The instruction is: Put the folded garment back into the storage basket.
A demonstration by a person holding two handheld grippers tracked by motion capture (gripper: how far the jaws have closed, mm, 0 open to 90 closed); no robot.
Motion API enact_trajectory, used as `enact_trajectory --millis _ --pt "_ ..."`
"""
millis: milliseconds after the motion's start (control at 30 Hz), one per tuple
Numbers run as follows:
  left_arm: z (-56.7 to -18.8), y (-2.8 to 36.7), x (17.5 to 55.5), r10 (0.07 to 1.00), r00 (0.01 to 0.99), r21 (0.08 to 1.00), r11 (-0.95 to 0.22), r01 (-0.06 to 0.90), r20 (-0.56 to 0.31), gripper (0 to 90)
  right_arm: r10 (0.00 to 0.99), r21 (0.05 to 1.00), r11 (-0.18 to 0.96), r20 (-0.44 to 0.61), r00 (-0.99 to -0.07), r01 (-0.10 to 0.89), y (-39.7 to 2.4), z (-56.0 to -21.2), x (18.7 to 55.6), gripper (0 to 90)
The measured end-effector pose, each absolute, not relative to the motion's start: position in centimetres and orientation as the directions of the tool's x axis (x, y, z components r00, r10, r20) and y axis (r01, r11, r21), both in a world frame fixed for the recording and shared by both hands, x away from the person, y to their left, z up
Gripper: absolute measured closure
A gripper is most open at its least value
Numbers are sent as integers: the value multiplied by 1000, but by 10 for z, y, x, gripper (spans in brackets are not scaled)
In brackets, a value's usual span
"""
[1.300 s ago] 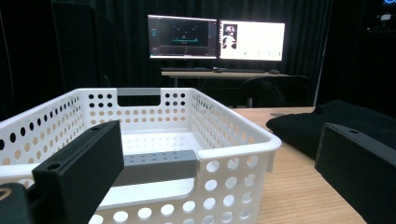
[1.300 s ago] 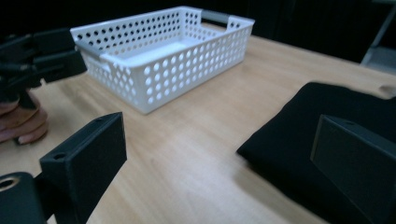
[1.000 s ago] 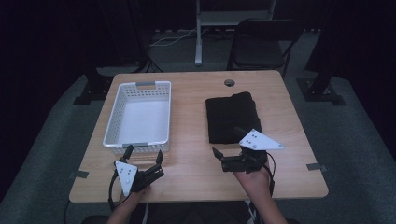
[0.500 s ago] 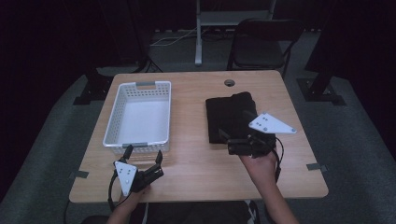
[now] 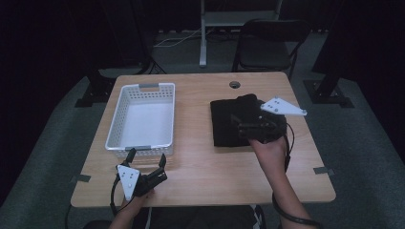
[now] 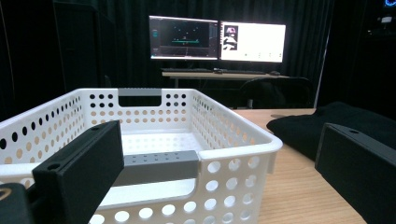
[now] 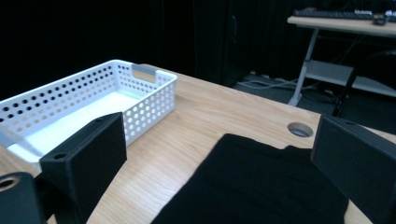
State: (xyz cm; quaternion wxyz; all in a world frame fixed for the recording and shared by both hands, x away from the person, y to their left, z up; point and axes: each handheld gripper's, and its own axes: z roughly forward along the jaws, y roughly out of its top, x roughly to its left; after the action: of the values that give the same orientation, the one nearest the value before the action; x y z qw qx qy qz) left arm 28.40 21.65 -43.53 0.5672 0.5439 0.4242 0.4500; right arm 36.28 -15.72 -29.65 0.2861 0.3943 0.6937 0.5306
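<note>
I see a black folded cloth lying flat and roughly square on the wooden table, to the right of the white perforated basket with bare wood between them. My right gripper hangs over the cloth's right half, its jaws spread wide with nothing between them. My left gripper rests just in front of the basket's near wall, jaws also spread and empty. The cloth's far edge sits near the cable hole; open tabletop lies in front of the cloth.
</note>
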Motion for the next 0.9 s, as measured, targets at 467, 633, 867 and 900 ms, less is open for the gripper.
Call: enact_trajectory --millis 467,633,867,900 --pt "-435 216 284 972 235 999 4 -49 8 24 899 920 84 96 -427 383 -181 -305 406 34" --pt "-435 216 284 972 235 999 6 -51 6 24 906 905 59 129 -403 422 -189 -316 420 34" --pt "-435 216 284 972 234 999 6 -50 6 24 925 869 90 108 -364 486 -194 -330 441 35" --pt "-435 216 284 972 234 999 7 -50 5 24 925 869 84 114 -363 488 -195 -331 443 35"
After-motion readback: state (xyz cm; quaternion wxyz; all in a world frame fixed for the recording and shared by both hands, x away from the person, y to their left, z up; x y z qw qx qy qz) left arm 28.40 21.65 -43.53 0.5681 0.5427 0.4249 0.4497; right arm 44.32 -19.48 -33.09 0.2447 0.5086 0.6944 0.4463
